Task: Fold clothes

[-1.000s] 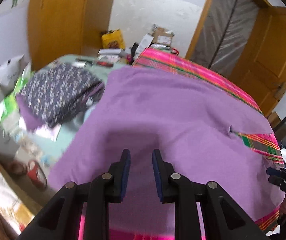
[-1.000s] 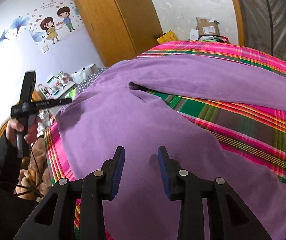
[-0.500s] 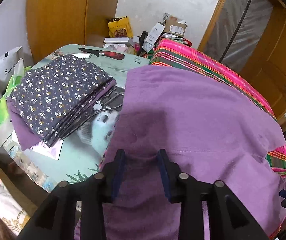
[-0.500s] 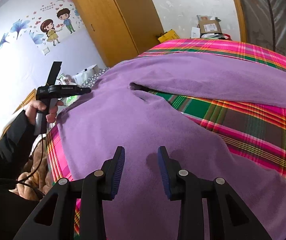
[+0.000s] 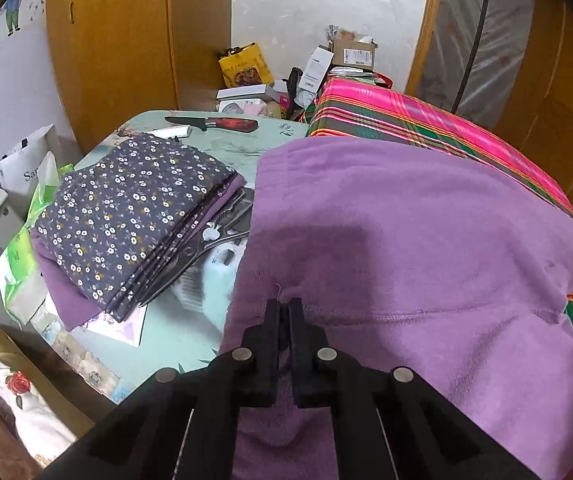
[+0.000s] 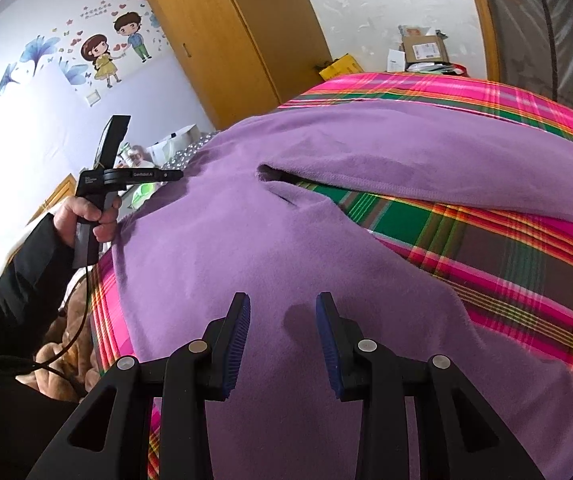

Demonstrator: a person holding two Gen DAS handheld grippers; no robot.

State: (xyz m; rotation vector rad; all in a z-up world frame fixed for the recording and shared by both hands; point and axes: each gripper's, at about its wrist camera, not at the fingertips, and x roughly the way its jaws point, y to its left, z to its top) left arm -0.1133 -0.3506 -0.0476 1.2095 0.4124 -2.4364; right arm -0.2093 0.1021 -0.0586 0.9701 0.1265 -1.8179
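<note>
A purple fleece garment (image 5: 426,240) lies spread over a pink and green plaid bed cover (image 5: 426,124). My left gripper (image 5: 285,306) is shut on the garment's hem at its left edge, beside the table. In the right wrist view the same garment (image 6: 266,248) fills the middle, with the plaid cover (image 6: 506,248) bare to the right. My right gripper (image 6: 282,312) is open and empty just above the purple cloth. The left gripper's handle (image 6: 106,178) shows at far left in a hand.
A pale green table (image 5: 190,320) to the left carries a folded stack of floral dark cloth (image 5: 126,216), metal tongs (image 5: 206,240) and a knife (image 5: 222,123). Boxes (image 5: 350,54) and wooden wardrobes (image 5: 126,40) stand behind.
My left gripper moved left to the garment's hem and closed on it. My right gripper stayed open over the purple cloth, nearly still.
</note>
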